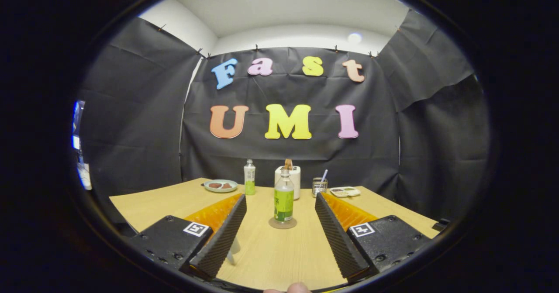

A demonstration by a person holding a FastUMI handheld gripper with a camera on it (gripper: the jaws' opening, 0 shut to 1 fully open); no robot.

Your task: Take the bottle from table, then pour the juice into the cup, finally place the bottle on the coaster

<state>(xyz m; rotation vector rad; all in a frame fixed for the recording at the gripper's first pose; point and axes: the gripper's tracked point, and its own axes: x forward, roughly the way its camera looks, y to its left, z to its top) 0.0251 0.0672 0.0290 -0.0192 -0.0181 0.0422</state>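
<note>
My gripper (281, 223) is spread wide and holds nothing. The clear green-labelled bottle (284, 199) stands upright on a round clear coaster (282, 224) at centre frame, between my fingers, on the light wooden surface (279, 258).

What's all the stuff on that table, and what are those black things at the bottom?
Bottle: one, clear with green label, on a round coaster, ahead of the fingers.
Second bottle: one, white and green, farther back.
Plate: one, pale, beside that second bottle.
White container: one, behind the near bottle.
Mesh holder: one, dark, with a straw-like stick.
Tray: one, white, beside the holder.
Table: one, light wood.
Claw: one, black fingers, orange sides, open, holding nothing.
</note>
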